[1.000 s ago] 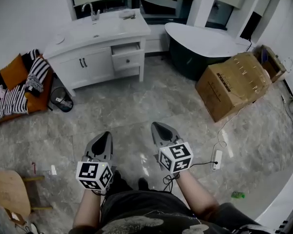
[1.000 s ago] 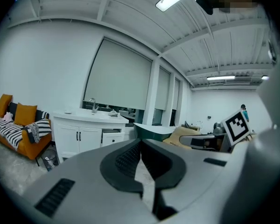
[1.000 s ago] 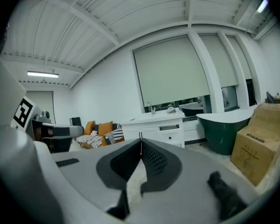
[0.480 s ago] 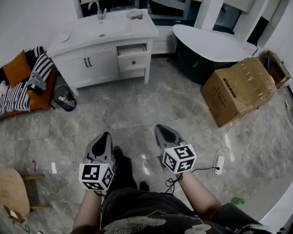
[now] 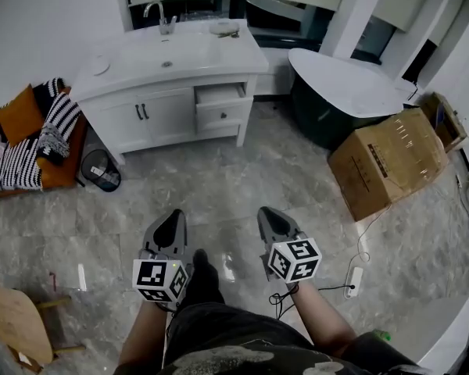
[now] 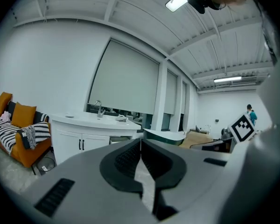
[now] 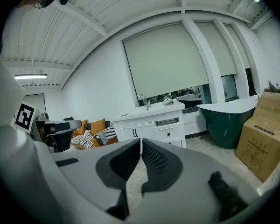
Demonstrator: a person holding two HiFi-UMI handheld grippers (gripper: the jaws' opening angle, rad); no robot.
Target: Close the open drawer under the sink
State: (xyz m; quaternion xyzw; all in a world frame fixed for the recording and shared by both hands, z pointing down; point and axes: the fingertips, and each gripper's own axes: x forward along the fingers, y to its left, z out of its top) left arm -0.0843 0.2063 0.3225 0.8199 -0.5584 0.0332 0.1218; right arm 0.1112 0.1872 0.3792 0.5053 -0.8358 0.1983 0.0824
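A white sink cabinet (image 5: 168,92) stands against the far wall, and its top right drawer (image 5: 222,94) is pulled out a little. The same drawer (image 7: 167,122) shows slightly open in the right gripper view, and the cabinet (image 6: 84,139) appears in the left gripper view. My left gripper (image 5: 172,221) and right gripper (image 5: 269,216) hover side by side over the floor, well short of the cabinet. Both have their jaws shut with nothing between them.
An orange sofa with striped cushions (image 5: 27,143) and a small bin (image 5: 100,170) stand left of the cabinet. A dark bathtub (image 5: 340,96) and a cardboard box (image 5: 391,162) are at the right. A power strip with cable (image 5: 353,281) lies on the marble floor.
The cabinet and drawer have grown larger and shifted lower and rightward in the head view; both grippers have moved forward toward the cabinet, still shut.
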